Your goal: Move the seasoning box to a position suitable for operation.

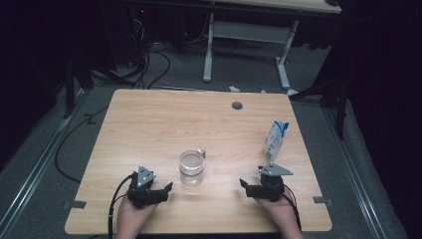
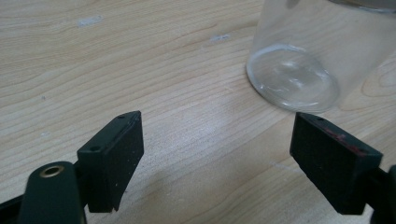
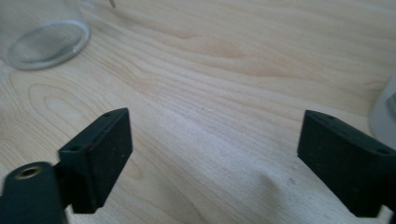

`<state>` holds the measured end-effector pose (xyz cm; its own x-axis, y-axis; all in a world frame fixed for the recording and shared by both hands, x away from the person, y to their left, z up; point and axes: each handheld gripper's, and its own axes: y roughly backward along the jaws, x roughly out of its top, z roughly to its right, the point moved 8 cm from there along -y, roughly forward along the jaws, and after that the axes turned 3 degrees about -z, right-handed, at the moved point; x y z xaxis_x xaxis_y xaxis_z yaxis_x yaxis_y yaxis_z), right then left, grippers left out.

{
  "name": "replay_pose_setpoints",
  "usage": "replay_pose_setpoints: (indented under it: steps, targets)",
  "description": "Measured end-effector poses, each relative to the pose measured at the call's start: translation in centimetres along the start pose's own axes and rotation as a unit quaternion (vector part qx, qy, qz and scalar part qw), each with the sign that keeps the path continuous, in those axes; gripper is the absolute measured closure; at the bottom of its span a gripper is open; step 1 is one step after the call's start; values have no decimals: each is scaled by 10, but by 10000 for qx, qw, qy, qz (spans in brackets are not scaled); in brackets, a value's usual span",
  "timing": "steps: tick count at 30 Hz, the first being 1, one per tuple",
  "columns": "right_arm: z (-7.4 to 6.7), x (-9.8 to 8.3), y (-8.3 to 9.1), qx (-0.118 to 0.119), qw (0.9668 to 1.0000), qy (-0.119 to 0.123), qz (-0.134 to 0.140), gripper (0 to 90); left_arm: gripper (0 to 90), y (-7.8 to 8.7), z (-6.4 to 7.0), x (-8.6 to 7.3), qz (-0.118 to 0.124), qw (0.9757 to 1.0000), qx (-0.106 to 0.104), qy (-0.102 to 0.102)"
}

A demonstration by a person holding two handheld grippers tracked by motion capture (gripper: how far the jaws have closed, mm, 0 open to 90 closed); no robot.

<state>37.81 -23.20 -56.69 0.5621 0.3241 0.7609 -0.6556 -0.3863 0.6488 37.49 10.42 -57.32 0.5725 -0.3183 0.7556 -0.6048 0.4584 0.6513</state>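
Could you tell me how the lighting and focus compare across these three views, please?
High view: lit table, surroundings nearly black, glass jar soft. Left gripper view: wood grain sharp, jar slightly hazy, faint shadows below the open left tongs. Right gripper view: right tongs blurred, white carton out of focus.

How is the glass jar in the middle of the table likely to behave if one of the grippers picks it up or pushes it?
The glass jar looks clear and smooth, so hard jaws may slip on it. It stands upright on a broad round base, so a low push would probably slide it, not tip it. Being glass, it is likely stiff but breakable if dropped.
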Motion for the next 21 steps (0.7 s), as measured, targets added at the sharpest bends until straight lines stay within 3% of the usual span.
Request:
replay_pose_setpoints:
  steps: [5,11,14,16,18,21]
  targets:
    - [-1,1,12,85,9997,24,218,228,170,1,-3,7,164,9995,-155,201]
    - [1,-2,17,111,9996,-31,256,271,199,-1,-4,11,217,9991,-151,331]
    - [0,-3,17,143,9994,-17,310,302,242,1,-2,13,324,9988,-195,309]
    - [1,-4,16,103,9995,-34,307,326,320,5,0,15,417,9988,-157,195]
    - [1,-4,16,146,9994,-66,318,342,403,7,2,17,454,9982,-282,261]
    - [-1,-4,16,190,9993,-42,314,381,437,8,2,20,482,9980,-253,305]
